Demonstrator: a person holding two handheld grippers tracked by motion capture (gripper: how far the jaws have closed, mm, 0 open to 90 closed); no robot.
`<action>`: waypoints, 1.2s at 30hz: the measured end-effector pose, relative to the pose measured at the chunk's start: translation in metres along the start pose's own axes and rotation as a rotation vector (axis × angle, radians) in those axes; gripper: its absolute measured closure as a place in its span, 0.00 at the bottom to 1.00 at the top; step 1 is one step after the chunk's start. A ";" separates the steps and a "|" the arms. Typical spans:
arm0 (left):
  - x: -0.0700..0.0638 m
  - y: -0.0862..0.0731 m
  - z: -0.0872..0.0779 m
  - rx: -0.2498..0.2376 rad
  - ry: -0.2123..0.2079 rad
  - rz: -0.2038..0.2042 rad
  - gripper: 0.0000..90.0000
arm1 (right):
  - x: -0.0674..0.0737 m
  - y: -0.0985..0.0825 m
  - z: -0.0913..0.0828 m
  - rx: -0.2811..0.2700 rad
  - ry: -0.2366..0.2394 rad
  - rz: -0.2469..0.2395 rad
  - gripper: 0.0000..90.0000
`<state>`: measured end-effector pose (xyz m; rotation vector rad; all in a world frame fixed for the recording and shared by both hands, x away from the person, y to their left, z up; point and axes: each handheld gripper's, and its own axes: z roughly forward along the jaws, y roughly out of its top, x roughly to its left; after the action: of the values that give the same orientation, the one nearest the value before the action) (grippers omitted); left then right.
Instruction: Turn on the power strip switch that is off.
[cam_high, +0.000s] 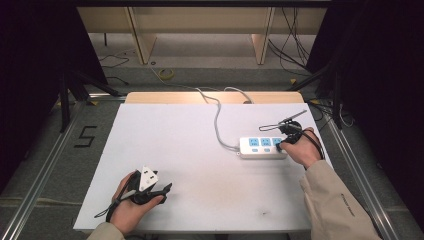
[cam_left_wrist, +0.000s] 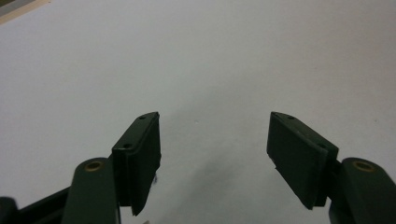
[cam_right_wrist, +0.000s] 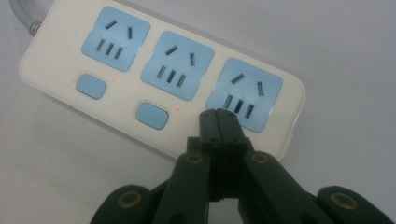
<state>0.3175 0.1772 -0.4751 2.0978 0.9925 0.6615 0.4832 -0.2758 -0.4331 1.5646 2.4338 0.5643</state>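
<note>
left hand (cam_high: 131, 200) lower left of high view, palm around left gripper (cam_high: 159, 191), jaws spread wide, pads (cam_left_wrist: 140, 158) apart | right hand (cam_high: 300, 147) right of centre, beige sleeve (cam_high: 335, 205), right gripper (cam_right_wrist: 218, 116) jaws pressed together, angled down

Black digit "5" (cam_high: 86, 136) marked on grey floor (cam_high: 55, 165), left of white surface (cam_high: 200, 170). Small print on person's right sleeve (cam_high: 345, 200), too small to read. No legible lettering on power strip (cam_right_wrist: 60, 51).
</note>
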 end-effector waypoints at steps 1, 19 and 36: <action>0.000 0.000 0.000 0.001 0.000 0.000 0.39 | 0.000 0.000 0.000 0.000 0.000 0.000 1.00; -0.001 0.000 0.000 0.002 0.000 0.002 0.39 | -0.002 0.000 0.001 0.001 0.010 0.008 1.00; 0.000 0.000 0.000 0.003 0.001 -0.001 0.39 | -0.004 -0.004 0.001 -0.027 0.025 0.008 1.00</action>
<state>0.3173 0.1770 -0.4755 2.0995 0.9955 0.6606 0.4817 -0.2807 -0.4356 1.5668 2.4288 0.6196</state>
